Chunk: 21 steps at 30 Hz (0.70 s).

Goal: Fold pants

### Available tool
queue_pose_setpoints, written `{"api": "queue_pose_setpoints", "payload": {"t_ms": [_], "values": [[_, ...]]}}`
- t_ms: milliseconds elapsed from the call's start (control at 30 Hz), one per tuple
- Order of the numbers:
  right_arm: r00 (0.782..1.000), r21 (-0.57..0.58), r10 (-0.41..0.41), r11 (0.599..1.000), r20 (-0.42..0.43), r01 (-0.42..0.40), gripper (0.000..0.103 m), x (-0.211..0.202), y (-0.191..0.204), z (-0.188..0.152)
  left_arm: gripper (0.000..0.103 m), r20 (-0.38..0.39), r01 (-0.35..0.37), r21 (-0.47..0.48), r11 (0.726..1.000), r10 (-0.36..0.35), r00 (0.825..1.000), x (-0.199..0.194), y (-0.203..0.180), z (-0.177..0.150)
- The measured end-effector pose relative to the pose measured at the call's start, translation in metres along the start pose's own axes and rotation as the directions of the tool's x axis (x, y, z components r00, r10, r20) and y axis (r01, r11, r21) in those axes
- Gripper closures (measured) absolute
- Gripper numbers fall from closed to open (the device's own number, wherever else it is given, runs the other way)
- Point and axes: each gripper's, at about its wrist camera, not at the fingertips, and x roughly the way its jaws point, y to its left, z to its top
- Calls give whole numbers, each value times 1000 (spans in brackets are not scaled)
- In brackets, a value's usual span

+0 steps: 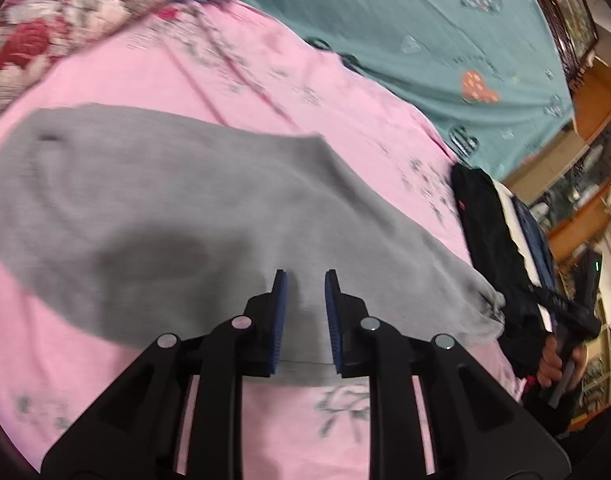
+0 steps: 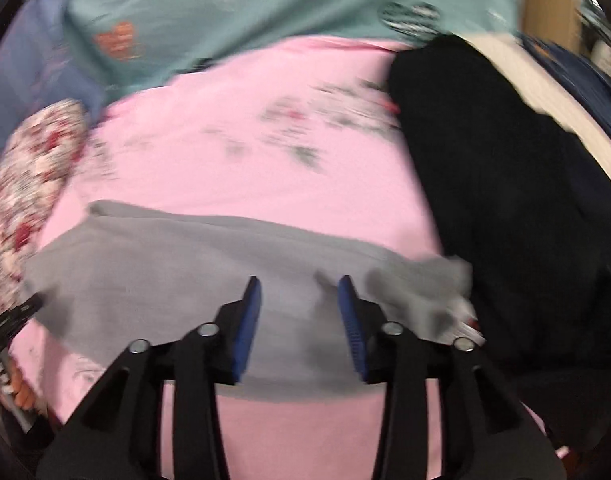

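Note:
Grey pants (image 1: 177, 208) lie flat on a pink floral sheet (image 1: 233, 80), running from the far left to a cuffed end at the right. My left gripper (image 1: 305, 280) is open and empty above the near edge of the pants. In the right wrist view the same grey pants (image 2: 177, 264) lie across the sheet (image 2: 245, 168). My right gripper (image 2: 299, 286) is open and empty over their near edge, close to the bunched end (image 2: 437, 284). The right gripper with the hand holding it also shows in the left wrist view (image 1: 565, 312), beyond the cuff.
A stack of dark folded clothes (image 1: 493, 232) lies at the right end of the pants, also in the right wrist view (image 2: 505, 200). A teal quilt (image 1: 445, 32) and a red floral pillow (image 1: 45, 32) lie beyond. Wooden shelves (image 1: 585, 184) stand at the right.

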Motion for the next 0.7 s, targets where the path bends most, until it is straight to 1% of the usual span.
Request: {"api": "queue_pose_setpoints", "payload": {"t_ms": [33,67,133,167,233,300,400,433,500,567,600,633,667,700], "values": [[999,-49,39,998,-16,-40,58,8,22,8,85,-33,15,20,1000,-14,999,13,-7,-2],[997,-89,68,993,-35,-71,58,16,42,15,85,-64,8,42,999,-6,998,24,-11,-4],[989,-199,132,969,-73,-144,58,39,93,29,85,-116,-45,77,996,54,992,45,-13,-10],[985,-242,145,956,-88,-163,58,49,113,35,85,-139,-63,81,995,74,987,53,-11,-13],[977,-332,172,921,-128,-206,58,75,160,49,83,-127,-49,79,996,59,990,55,-7,-16],[970,-393,189,889,-153,-235,58,95,196,60,83,-133,-31,82,996,41,990,53,-4,-17],[970,-473,176,849,-169,-236,58,126,240,74,83,-146,11,49,999,-4,989,54,5,-13],[968,-490,166,838,-190,-240,58,139,251,76,83,-149,25,42,999,-19,989,54,8,-13],[964,-501,136,833,-229,-236,58,164,262,81,83,-154,45,33,998,-39,987,55,12,-13],[963,-508,112,831,-247,-227,58,181,265,79,83,-157,65,17,998,-62,986,53,16,-12],[963,-507,106,833,-250,-223,64,188,266,78,83,-158,68,14,998,-65,985,53,18,-13],[962,-505,110,833,-251,-227,75,193,268,77,83,-159,64,18,998,-60,985,52,18,-13],[958,-508,119,826,-262,-242,99,196,269,74,83,-158,54,31,998,-49,986,49,18,-11],[958,-517,113,822,-264,-239,99,199,270,73,83,-144,25,50,998,-18,989,46,17,-10]]}}
